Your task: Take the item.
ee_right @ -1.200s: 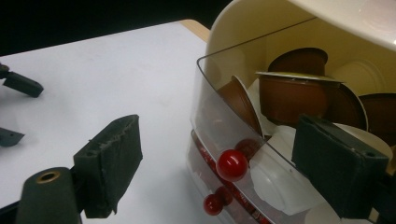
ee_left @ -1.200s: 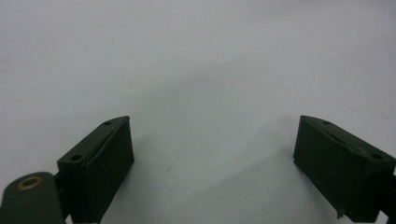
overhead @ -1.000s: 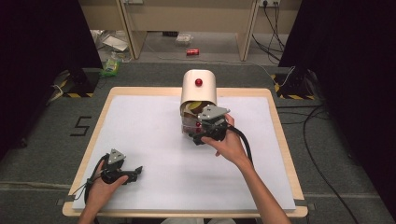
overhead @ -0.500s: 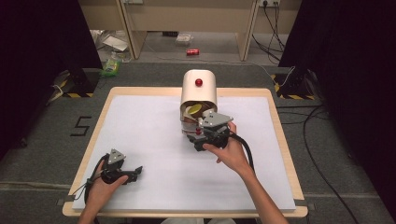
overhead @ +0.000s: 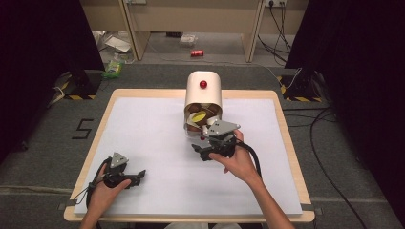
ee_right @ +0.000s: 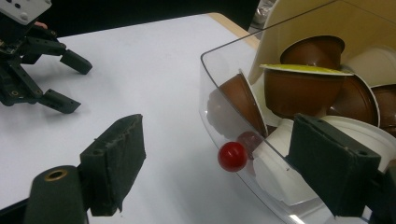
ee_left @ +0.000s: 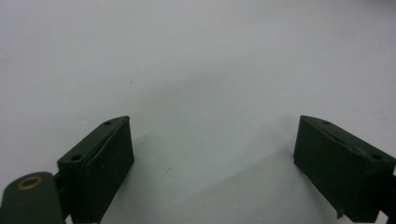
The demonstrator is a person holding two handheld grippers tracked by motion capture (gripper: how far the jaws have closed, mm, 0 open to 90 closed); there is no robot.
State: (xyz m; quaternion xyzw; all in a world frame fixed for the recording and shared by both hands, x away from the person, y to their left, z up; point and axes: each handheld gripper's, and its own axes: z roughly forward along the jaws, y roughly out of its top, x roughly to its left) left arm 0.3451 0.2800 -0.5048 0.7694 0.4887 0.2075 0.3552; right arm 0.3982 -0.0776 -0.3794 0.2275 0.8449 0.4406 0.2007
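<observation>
A cream dispenser (overhead: 203,93) with a red button on top stands at the table's far middle. Its clear front bin (ee_right: 219,88) holds several coffee capsules: brown ones, one with a yellow lid (ee_right: 303,84), and white ones (ee_right: 280,172). A small red knob (ee_right: 232,156) sits on the bin's clear wall. My right gripper (ee_right: 224,172) is open just in front of the bin, with the knob between its jaws but untouched; from above it (overhead: 199,151) lies below the bin. My left gripper (overhead: 138,177) rests open at the front left, nothing between its jaws (ee_left: 212,163).
White paper (overhead: 157,143) covers the wooden table (overhead: 286,143). The left gripper (ee_right: 56,79) also appears far off in the right gripper view. A cable trails from the right gripper (overhead: 255,160). Clutter and a red can (overhead: 197,53) lie on the floor beyond.
My right gripper has drawn back a little from the dispenser toward the table's front. The left gripper has stayed put.
</observation>
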